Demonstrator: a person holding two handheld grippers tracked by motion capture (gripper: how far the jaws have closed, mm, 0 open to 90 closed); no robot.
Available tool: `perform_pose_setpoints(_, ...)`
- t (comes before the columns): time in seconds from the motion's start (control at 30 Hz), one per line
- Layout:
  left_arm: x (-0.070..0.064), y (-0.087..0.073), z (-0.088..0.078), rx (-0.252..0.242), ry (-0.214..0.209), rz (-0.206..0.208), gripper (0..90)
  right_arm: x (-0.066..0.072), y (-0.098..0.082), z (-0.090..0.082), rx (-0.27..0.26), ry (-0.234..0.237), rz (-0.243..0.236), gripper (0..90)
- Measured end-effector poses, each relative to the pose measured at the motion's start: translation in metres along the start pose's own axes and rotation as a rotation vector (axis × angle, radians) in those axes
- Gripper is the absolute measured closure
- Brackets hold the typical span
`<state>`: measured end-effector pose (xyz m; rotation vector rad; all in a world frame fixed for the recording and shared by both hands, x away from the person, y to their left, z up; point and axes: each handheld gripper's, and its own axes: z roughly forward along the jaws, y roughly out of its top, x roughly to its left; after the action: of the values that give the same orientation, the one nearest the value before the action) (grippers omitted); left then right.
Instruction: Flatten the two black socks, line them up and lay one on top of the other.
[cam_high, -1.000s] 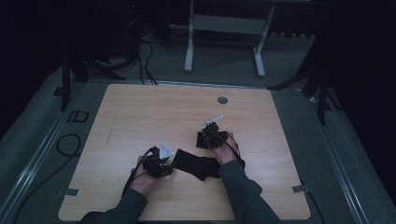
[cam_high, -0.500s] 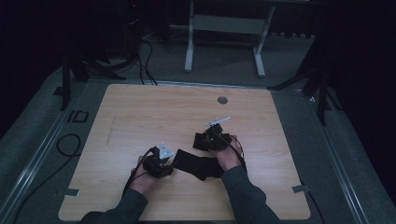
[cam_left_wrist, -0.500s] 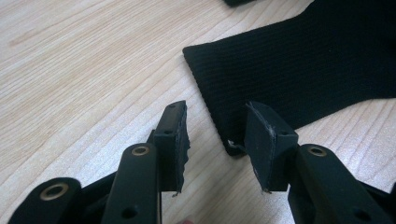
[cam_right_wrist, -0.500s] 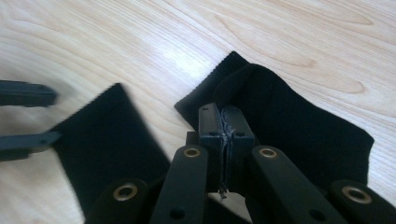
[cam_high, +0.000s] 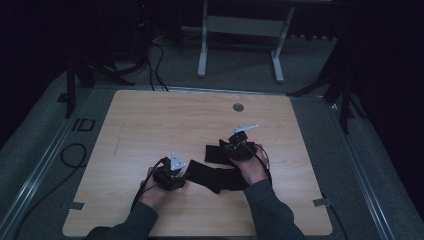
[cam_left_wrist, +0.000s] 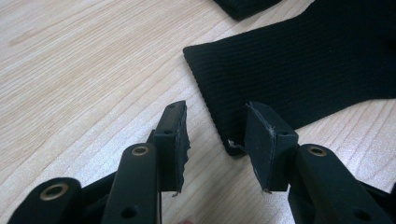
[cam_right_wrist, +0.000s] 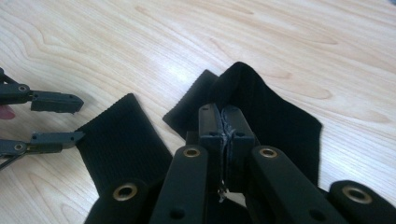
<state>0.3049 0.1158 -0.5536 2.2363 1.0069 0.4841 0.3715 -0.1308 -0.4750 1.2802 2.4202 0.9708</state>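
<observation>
Right gripper (cam_right_wrist: 223, 122): we see its jaws pressed together on a fold of the black sock (cam_high: 217, 172), pinching the knit near the end that lies farthest from the person.
Left gripper (cam_left_wrist: 215, 140): we see its jaws standing apart, with nothing gripped; the ribbed cuff corner of the sock lies just ahead of them and touches the inner face of one pad (cam_left_wrist: 265, 140).
Sock, place: we find it on the wooden table (cam_high: 160, 125), in the half nearer the person, stretched between the two grippers, well apart from the round grommet (cam_high: 238, 107) at the table's far edge.
Sock, shape: we note one end flat on the wood beside the left gripper, the other end bunched and lifted off the wood at the right gripper.
Sock, handling: we judge it light, soft and limp; it sags wherever it is unsupported and will not hold a shape. The ribbed knit looks grippy rather than slippery, and nothing about it seems fragile.
Sock, where to hold: we judge the cuff edge the best purchase for the left gripper, since the ribbing there is thicker and lies flat. A pinch over the corner should catch both layers.
Risk: we expect a shallow bite to slip off.
</observation>
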Motion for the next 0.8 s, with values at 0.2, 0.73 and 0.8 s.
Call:
perform_pose_setpoints(0.2, 0.0, 0.0, 0.0, 0.001, 0.0, 0.001, 59.6, -0.014, -0.004, -0.013, -0.015, -0.021, 0.027, 87.9)
perform_pose_setpoints(0.73, -0.001, 0.0, 0.0, -0.001, -0.001, 0.0, 59.3, -0.057, -0.034, -0.03, -0.012, -0.075, 0.123, 87.7)
perform_pose_setpoints(0.8, -0.001, 0.0, 0.0, -0.001, -0.001, 0.0, 59.3, -0.059, -0.037, -0.032, -0.011, -0.076, 0.128, 87.7)
